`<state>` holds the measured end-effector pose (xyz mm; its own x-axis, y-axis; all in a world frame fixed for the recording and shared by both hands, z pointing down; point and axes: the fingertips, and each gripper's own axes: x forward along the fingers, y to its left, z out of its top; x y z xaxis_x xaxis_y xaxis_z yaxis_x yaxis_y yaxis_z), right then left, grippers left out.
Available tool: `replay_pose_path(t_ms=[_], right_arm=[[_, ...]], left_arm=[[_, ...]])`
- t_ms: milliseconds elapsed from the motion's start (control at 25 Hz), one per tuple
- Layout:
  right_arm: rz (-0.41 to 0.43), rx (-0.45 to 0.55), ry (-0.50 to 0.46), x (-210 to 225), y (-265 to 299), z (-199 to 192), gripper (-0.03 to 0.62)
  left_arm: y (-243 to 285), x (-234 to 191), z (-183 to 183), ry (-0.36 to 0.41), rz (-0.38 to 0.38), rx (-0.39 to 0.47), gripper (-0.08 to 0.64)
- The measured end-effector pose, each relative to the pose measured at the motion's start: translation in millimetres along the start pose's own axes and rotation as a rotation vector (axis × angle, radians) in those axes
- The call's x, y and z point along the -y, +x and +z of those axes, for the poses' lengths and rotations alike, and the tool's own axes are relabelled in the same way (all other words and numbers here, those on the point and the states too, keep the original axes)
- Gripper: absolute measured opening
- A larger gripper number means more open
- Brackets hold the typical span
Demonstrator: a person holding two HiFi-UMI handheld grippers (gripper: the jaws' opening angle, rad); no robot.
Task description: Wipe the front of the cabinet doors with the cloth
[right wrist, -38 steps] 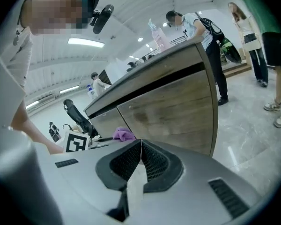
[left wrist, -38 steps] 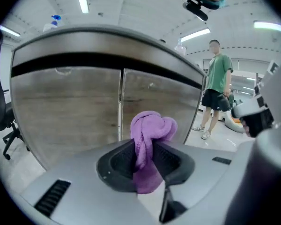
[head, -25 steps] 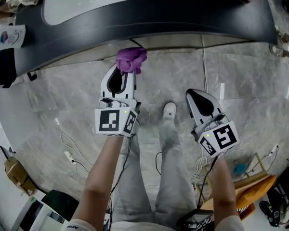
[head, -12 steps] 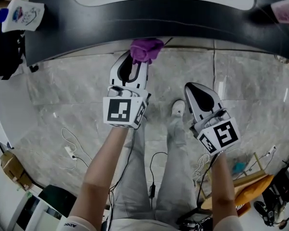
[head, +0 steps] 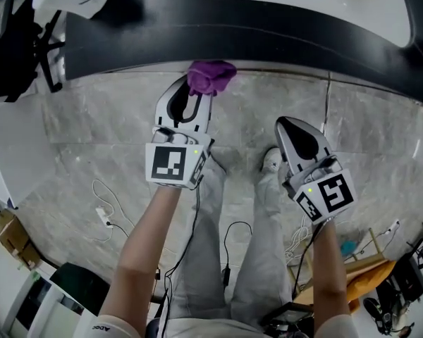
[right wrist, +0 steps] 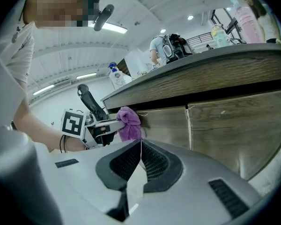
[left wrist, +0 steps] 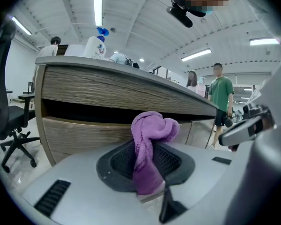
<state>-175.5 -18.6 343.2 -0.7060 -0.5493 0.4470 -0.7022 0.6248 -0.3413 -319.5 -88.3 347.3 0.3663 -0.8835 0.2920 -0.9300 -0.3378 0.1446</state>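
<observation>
Cloth (head: 211, 77) sits clamped in the left gripper (head: 194, 97), held up at the cabinet door (left wrist: 79, 137) just below the counter (head: 268, 34), while the right gripper (head: 290, 129) hangs nearby, jaws closed on nothing.

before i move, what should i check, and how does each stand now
1. Cloth clamped in left gripper: ok, jaws shut on it.
2. Cloth bunched past the jaw tips: ok.
3. Cloth touching cabinet door: cannot tell.
4. Right gripper shut, empty, apart from the cabinet door: ok.
5. Cable out of the way: not ok, it loops between the legs.
</observation>
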Motion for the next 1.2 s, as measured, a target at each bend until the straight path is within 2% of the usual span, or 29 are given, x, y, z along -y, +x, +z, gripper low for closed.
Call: replay_pose_path(t_ms=[480, 800, 880, 960, 1200], right_arm=[[0.059, -0.01, -0.024, -52.9, 54.9, 9.9, 0.029], [0.075, 0.01, -0.025, -63.2, 55.1, 13.6, 0.029], [0.079, 0.015, -0.017, -58.9, 51.8, 10.7, 0.029], [0.083, 0.016, -0.007, -51.0, 45.3, 6.2, 0.029], [0.09, -0.019, -0.001, -12.6, 2.8, -15.7, 0.028]], left_arm=[[-53.8, -112.4, -4.6, 0.009, 0.156, -0.006, 0.095], [-79.1, -151.8, -11.6, 0.022, 0.264, -0.023, 0.094], [-82.7, -144.8, -16.6, 0.014, 0.284, -0.029, 0.094], [-80.0, -123.0, -23.8, 0.016, 0.269, -0.032, 0.094], [-48.2, -19.5, -55.9, -0.049, 0.19, -0.046, 0.094]])
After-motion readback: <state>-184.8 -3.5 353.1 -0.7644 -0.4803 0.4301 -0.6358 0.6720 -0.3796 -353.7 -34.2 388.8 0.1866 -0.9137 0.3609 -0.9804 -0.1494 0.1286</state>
